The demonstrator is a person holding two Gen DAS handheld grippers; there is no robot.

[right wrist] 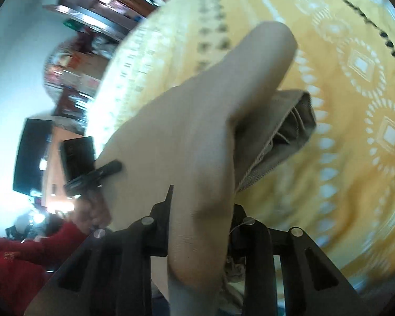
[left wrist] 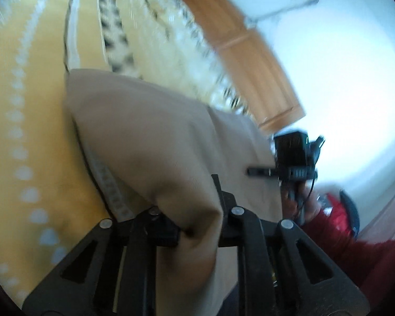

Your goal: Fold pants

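Beige pants [left wrist: 150, 131] hang bunched, clamped in both grippers.

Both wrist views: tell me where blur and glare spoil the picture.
Left wrist view: motion blur smears the yellow bedspread, and the white wall is blown out; the beige pants in the left claw stay fairly readable. Right wrist view: background shelves are smeared, wall glare at left.

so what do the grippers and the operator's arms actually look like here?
Both grippers, left gripper and right gripper, are matte black linkage frames with triangular cut-outs and round silver pivot pins, ending in thin black fingers. Each carries a boxy black camera block, and a thin black cable hangs from the right one. Bare hand, red sleeve. No markings legible.
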